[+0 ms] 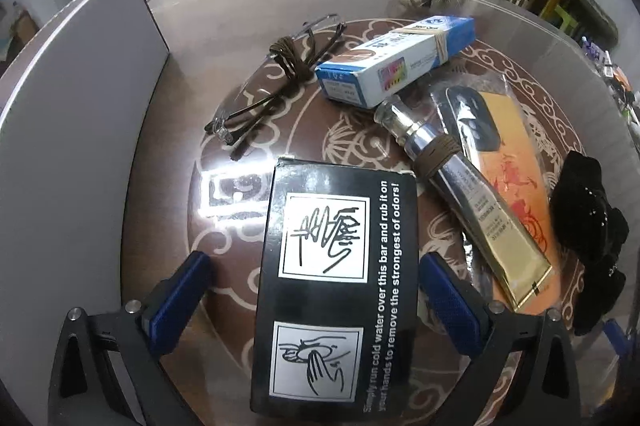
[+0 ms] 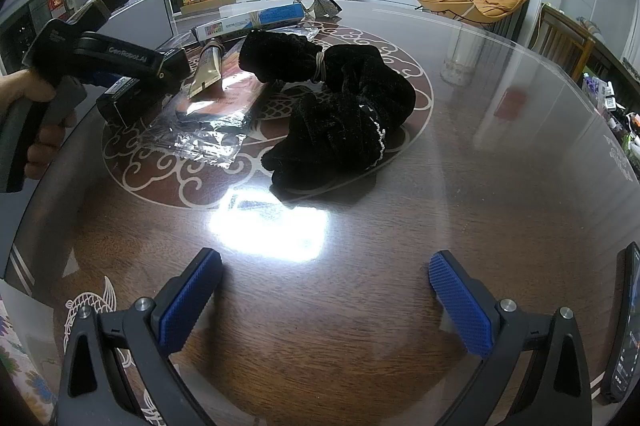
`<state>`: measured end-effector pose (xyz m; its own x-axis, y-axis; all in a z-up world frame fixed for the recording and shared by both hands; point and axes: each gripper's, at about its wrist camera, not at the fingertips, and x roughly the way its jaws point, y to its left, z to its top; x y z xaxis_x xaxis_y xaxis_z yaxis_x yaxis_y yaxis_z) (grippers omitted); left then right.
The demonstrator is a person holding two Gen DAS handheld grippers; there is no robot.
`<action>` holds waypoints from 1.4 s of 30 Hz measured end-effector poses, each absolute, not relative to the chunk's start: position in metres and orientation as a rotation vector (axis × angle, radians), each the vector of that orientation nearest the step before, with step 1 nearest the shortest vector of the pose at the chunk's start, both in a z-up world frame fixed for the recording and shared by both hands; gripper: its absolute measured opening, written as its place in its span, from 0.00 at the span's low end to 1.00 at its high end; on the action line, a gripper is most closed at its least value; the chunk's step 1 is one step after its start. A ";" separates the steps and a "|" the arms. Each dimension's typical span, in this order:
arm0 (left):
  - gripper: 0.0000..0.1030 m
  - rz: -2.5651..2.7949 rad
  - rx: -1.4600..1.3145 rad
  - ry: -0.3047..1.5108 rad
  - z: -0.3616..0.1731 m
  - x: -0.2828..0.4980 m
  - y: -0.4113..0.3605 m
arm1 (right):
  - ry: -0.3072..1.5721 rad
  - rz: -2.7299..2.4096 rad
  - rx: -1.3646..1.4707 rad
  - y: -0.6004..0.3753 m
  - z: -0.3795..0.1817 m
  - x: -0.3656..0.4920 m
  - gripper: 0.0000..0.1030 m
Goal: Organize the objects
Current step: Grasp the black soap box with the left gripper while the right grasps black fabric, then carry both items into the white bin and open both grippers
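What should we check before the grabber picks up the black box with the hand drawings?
1. Black box sits between the left gripper fingers: ok.
2. Left jaws wide enough: ok, there is a gap on the left side, while the right pad is close to the box edge.
3. Pads squeezing the box yet: not ok, the jaws are open.
4. Neighbours clear of the box: cannot tell, the gold tube lies very near its top right corner.
5. Right gripper out of the way: ok, open over bare table, holding nothing.
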<state>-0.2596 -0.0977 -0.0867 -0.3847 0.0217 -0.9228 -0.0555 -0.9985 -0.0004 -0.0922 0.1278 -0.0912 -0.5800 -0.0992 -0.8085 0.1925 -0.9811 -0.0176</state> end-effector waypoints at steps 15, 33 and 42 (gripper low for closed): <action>0.56 2.690 -1.554 0.019 -0.091 -0.166 -0.122 | -0.230 -2.521 1.405 0.162 -0.077 -0.098 1.00; 0.56 2.758 -1.343 -0.222 -0.055 -0.049 -0.130 | -0.197 -2.481 1.386 0.156 -0.012 -0.128 0.35; 0.56 2.780 -1.110 -0.507 0.038 0.001 -0.187 | -0.272 -2.277 1.143 0.059 0.058 -0.108 0.35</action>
